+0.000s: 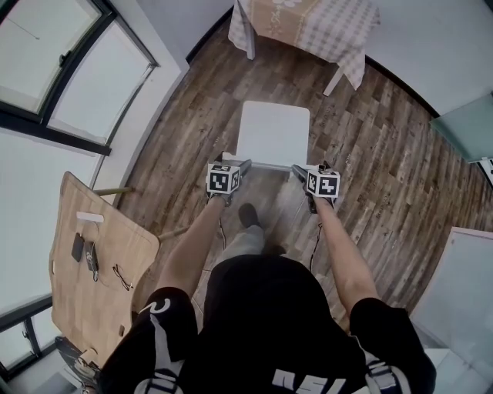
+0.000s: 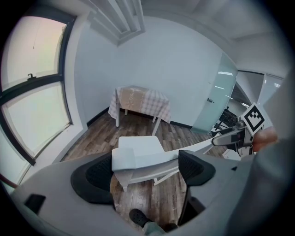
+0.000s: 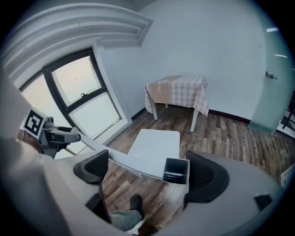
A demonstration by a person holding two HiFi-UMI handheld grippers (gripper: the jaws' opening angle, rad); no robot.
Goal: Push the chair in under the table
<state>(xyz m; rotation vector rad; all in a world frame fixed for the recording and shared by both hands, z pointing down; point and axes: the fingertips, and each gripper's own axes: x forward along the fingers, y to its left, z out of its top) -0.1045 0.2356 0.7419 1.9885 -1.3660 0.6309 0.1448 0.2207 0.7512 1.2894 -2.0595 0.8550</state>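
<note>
1 bare wooden counter (image 1: 92,269) sits at 8 o'clock, carrying small things too tiny to name. The 2 tongs, left tongs (image 1: 240,165) and right tongs (image 1: 300,171), both gape wide, each with 1 end of the top rail of the 1 white chair (image 1: 273,132) between its pads, clamping nothing. The chair's legs are hidden under its seat, and it stands apart from the 1 cloth-covered counter (image 1: 308,23) at 12 o'clock, which the top edge cuts off.

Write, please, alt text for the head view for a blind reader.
From above, a person holds the left claw and right claw, both open, at the backrest ends of the white chair; the cloth-covered table stands beyond.
</note>
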